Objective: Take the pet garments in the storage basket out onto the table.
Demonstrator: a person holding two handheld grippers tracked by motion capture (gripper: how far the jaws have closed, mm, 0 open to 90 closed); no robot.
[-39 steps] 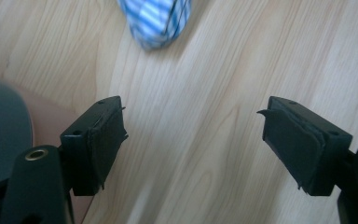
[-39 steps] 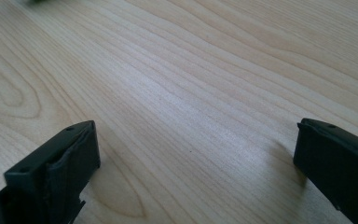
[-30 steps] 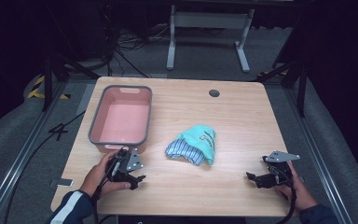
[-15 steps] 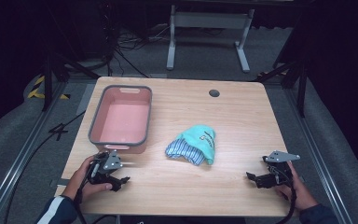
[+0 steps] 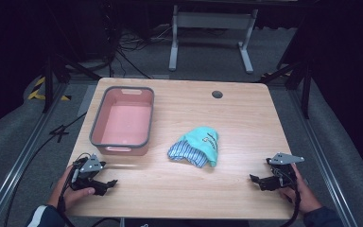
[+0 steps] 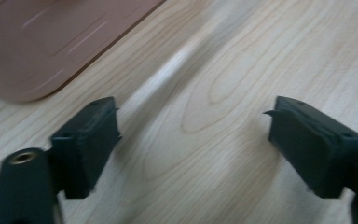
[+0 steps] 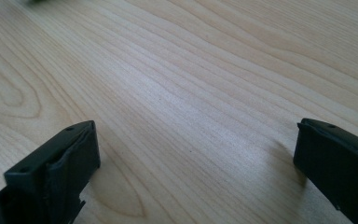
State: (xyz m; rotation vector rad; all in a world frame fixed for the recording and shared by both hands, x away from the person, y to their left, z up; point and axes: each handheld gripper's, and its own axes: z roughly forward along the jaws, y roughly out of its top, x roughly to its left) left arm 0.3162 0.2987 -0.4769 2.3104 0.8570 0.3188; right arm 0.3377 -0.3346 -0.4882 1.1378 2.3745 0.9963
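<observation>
A pink tub (image 5: pixel 122 121) with a grey rim stands empty at the left of the wooden table (image 5: pixel 246 118). A small heap of cloth (image 5: pixel 194 147), teal over blue stripes, lies at the middle. My left gripper (image 5: pixel 108 184) rests low at the table's front left corner, just in front of the tub. Its jaws have just been opening and stand wide apart, open, with bare wood between them (image 6: pixel 193 121); the tub's wall (image 6: pixel 37 46) shows to the upper left. My right gripper (image 5: pixel 256 180) sits at the front right, open, over bare wood (image 7: pixel 196 140).
A dark round hole (image 5: pixel 217 94) sits near the table's far edge. Cables trail off the left side onto the grey floor (image 5: pixel 38 142). A metal stand (image 5: pixel 208 33) rises behind the table. The surroundings are dark.
My left gripper has moved left and toward the front edge, away from the tub's front right corner. Cloth, tub and right gripper have stayed put.
</observation>
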